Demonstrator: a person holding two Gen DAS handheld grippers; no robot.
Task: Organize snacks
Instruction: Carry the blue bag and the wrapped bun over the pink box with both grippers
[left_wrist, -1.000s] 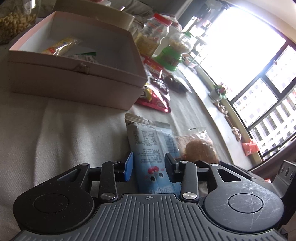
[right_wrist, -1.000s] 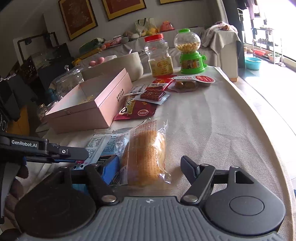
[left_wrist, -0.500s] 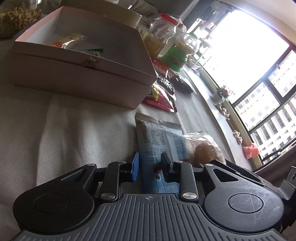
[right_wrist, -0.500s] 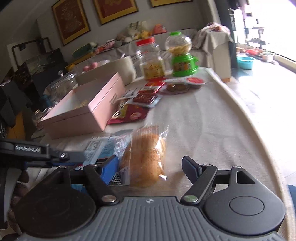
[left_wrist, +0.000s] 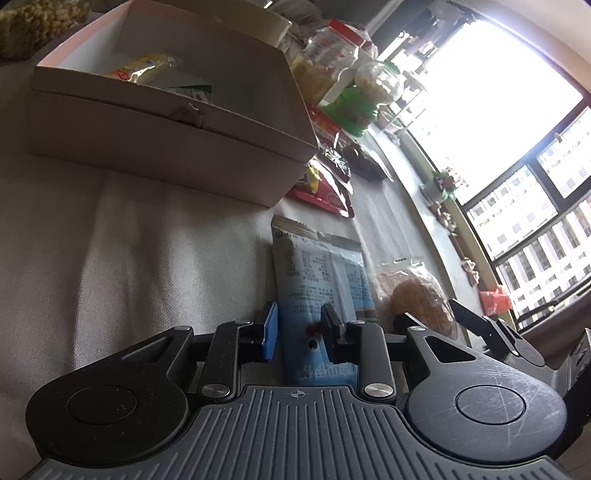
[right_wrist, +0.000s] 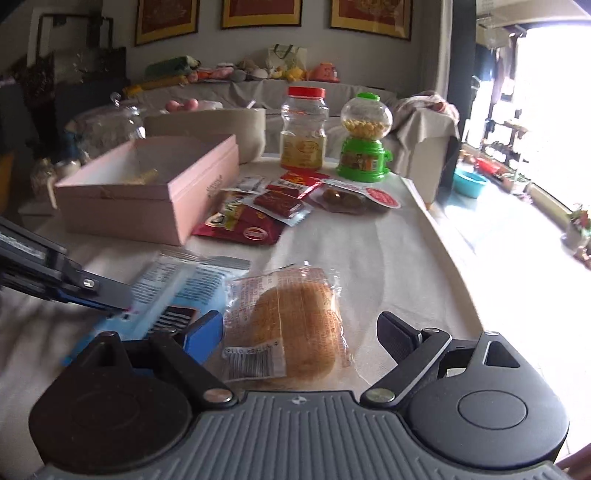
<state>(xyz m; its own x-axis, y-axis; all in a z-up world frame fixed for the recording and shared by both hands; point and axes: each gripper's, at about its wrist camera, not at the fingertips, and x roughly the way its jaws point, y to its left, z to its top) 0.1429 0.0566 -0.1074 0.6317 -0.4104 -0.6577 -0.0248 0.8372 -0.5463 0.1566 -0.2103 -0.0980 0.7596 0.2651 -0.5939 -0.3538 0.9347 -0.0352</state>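
Left gripper (left_wrist: 299, 328): fingers closed on blue packet (left_wrist: 317, 269), near tabletop (left_wrist: 147, 258).
Right gripper (right_wrist: 301, 334): fingers wide, just been opening, straddling wrapped bun (right_wrist: 291, 325), not pressing.
Pink box (right_wrist: 147, 192): far left.

The pink box (right_wrist: 147, 199) stands open on the cloth, holding a yellow wrapped snack (left_wrist: 142, 68). Just in front of it lies a flat blue packet (left_wrist: 317, 280), printed side up. Beside that, farther from the box, lies a clear-wrapped bun (right_wrist: 295, 325). Red sachets (right_wrist: 240, 225) lie against the box's right side.
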